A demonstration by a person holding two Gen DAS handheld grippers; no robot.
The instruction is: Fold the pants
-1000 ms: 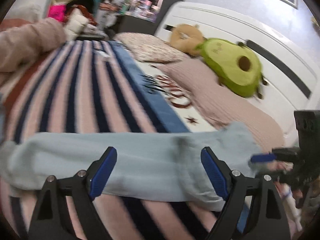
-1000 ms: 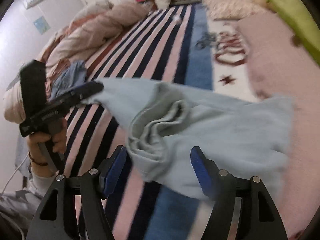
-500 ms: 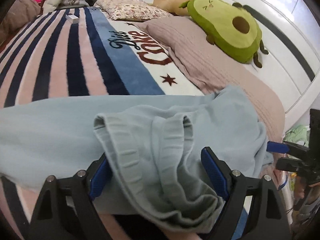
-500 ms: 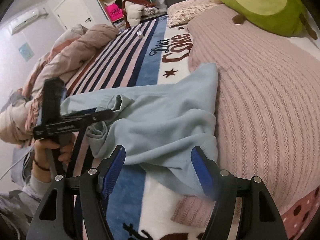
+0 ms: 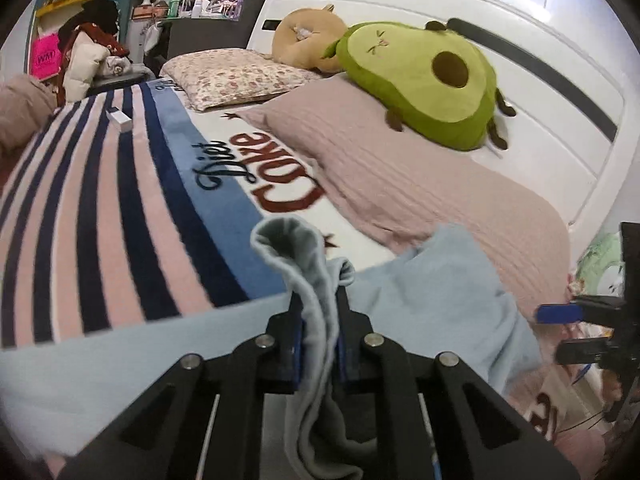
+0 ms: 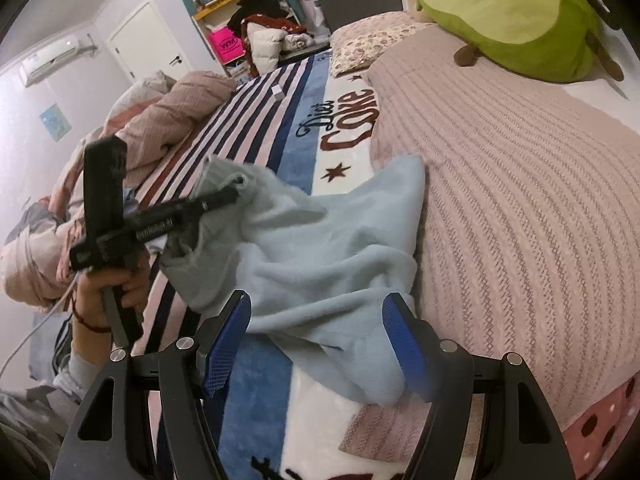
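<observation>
Light blue pants (image 6: 328,248) lie crumpled on the bed, partly over a pink knit cover (image 6: 520,200). My left gripper (image 5: 320,320) is closing, and its blue pads pinch a bunched fold of the ribbed waistband (image 5: 296,256), which stands up between them. In the right wrist view, that left gripper (image 6: 224,200) holds the waistband raised off the bed, with a hand (image 6: 116,280) on its handle. My right gripper (image 6: 316,344) stands open over the near edge of the pants. Fabric lies between its pads (image 6: 228,340), and they do not press it. The right gripper (image 5: 560,328) also shows at the left wrist view's right edge.
A striped "Diet Coke" blanket (image 5: 120,220) covers the bed. An avocado plush (image 5: 420,80), a tan plush (image 5: 308,36) and a floral pillow (image 5: 232,76) sit near the white headboard (image 5: 560,60). A small white box (image 5: 120,120) rests on the stripes. Heaped bedding (image 6: 160,120) lies at the far left.
My left jaws have closed from wide open onto the bunched waistband, which now sticks up between the pads. The right gripper swung over toward the pink cover earlier and has since held still.
</observation>
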